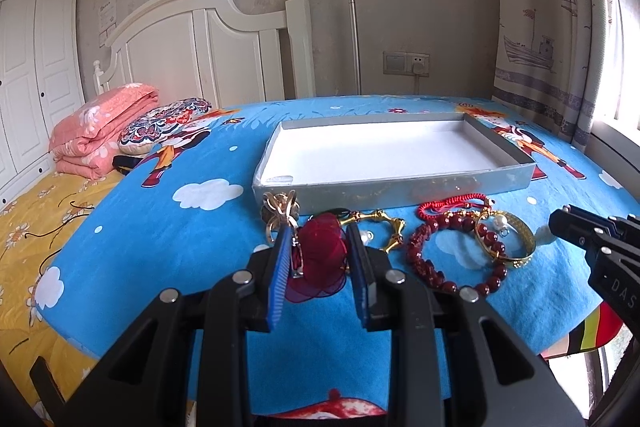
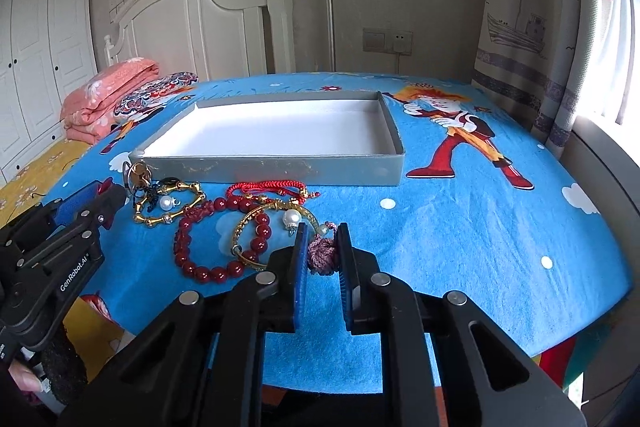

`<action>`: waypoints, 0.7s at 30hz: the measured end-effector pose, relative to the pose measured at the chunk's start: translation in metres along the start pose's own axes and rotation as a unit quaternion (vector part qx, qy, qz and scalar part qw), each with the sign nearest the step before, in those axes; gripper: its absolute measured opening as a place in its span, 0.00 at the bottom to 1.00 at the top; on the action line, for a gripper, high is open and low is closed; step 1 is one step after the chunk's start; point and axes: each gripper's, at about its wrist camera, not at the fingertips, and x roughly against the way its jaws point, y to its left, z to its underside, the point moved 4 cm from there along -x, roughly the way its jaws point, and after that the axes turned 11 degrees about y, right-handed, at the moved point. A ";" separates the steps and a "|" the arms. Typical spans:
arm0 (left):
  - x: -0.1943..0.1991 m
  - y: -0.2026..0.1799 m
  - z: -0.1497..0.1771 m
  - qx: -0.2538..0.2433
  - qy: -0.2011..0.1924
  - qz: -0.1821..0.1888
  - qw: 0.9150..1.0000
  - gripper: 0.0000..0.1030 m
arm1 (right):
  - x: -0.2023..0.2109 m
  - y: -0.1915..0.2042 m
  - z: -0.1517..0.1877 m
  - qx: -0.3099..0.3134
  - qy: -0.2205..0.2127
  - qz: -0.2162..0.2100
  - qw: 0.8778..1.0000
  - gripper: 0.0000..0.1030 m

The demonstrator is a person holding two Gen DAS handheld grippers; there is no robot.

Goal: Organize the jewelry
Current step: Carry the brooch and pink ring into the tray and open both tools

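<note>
In the left wrist view my left gripper (image 1: 319, 233) is shut on a red fabric flower hair clip (image 1: 322, 251), low over the blue cloth. My right gripper (image 2: 322, 229) is shut on a mauve knotted cord ornament (image 2: 322, 253) beside a gold bangle with a pearl (image 2: 256, 219). A dark red bead bracelet (image 2: 200, 263), a red braided cord (image 2: 264, 186), a gold bamboo-link bangle (image 2: 172, 205) and a gold ring charm (image 2: 138, 173) lie in front of the grey tray (image 2: 272, 169), whose white inside holds nothing. The left gripper (image 2: 100, 197) shows at the left edge there.
The blue cartoon cloth (image 2: 460, 247) covers a table with its edge near the camera. A folded pink quilt (image 1: 104, 131) and a patterned cushion (image 1: 164, 123) lie at the far left. A curtain (image 1: 560, 47) hangs at the right. A person's hand (image 2: 28, 383) holds the left gripper.
</note>
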 end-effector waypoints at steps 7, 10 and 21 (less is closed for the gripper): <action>0.008 -0.003 -0.002 -0.007 -0.012 -0.002 1.000 0.26 | 0.013 0.002 -0.005 0.003 -0.019 -0.002 1.000 0.14; 0.010 -0.004 -0.005 -0.010 -0.016 -0.002 1.000 0.26 | 0.017 0.004 -0.007 0.008 -0.024 -0.005 1.000 0.14; 0.008 -0.002 -0.020 -0.002 -0.006 0.017 1.000 0.26 | 0.017 0.009 -0.028 0.021 -0.042 -0.009 0.999 0.14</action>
